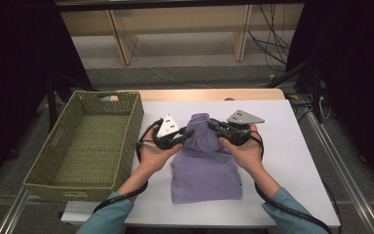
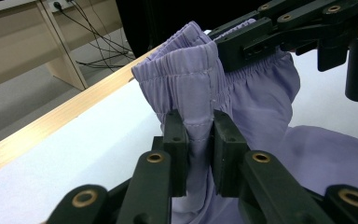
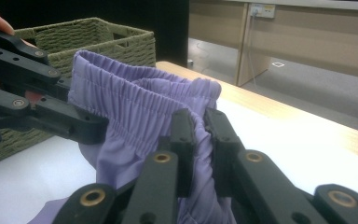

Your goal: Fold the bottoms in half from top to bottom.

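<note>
The lilac, thin-fabric garment with a gathered elastic waistband (image 1: 204, 163) lies on the white worktop (image 1: 292, 161), its long axis running from the person's edge toward the far edge, the waistband end raised off the surface. The left tongs (image 1: 183, 138) are clamped on the waistband's left side and the right tongs (image 1: 215, 127) on its right side, both at the far end and equally near it, so any fold would carry that end toward the person. A green woven rectangular basket (image 1: 58, 161) stands just left of the worktop, nearer the left hand (image 1: 152, 155). No brand, label or legible writing appears anywhere.
</note>
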A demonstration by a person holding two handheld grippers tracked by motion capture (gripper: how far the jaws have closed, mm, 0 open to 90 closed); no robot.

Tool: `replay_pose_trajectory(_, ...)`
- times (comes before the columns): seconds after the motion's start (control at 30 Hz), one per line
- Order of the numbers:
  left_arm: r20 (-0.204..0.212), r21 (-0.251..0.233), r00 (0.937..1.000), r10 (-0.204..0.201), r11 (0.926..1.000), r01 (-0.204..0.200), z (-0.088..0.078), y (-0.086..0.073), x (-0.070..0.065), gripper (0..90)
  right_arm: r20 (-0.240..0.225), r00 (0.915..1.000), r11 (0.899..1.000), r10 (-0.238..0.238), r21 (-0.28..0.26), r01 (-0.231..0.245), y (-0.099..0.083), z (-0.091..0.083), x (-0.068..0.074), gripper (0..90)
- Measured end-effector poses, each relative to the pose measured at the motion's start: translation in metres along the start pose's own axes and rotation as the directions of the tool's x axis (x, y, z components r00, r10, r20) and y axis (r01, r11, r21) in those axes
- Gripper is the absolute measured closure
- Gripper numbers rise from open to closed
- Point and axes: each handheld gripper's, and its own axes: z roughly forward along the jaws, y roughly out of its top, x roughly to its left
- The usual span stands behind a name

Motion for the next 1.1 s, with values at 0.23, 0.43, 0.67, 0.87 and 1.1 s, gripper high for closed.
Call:
replay_pose_trajectory(0.23,0.009,0.005,0.9999,0.008,1.0000,-0.008,-0.002,-0.002,-0.001,77.7,-0.014,0.9999,1.000,-0.001,0.007,0.001,-0.002,-0.003,0.002,83.2)
replay_pose_trajectory(0.43,0.017,0.010,0.9997,0.016,0.9998,-0.016,-0.004,-0.003,-0.004,77.7,-0.022,0.9997,1.000,-0.005,0.013,0.005,-0.004,-0.007,0.003,83.1)
replay_pose_trajectory(0.67,0.029,0.013,0.9994,0.018,0.9997,-0.018,-0.007,-0.006,-0.008,77.7,-0.036,0.9993,1.000,-0.002,0.020,0.003,-0.006,-0.011,0.006,83.1)
replay_pose_trajectory(0.87,0.034,0.021,0.9991,0.025,0.9995,-0.026,-0.010,-0.008,-0.010,77.7,-0.045,0.9990,1.000,-0.004,0.029,0.006,-0.009,-0.012,0.009,83.1)
replay_pose_trajectory(1.1,0.043,0.025,0.9986,0.032,0.9991,-0.033,-0.012,-0.010,-0.014,77.7,-0.055,0.9985,0.999,-0.001,0.038,0.003,-0.011,-0.015,0.011,83.0)
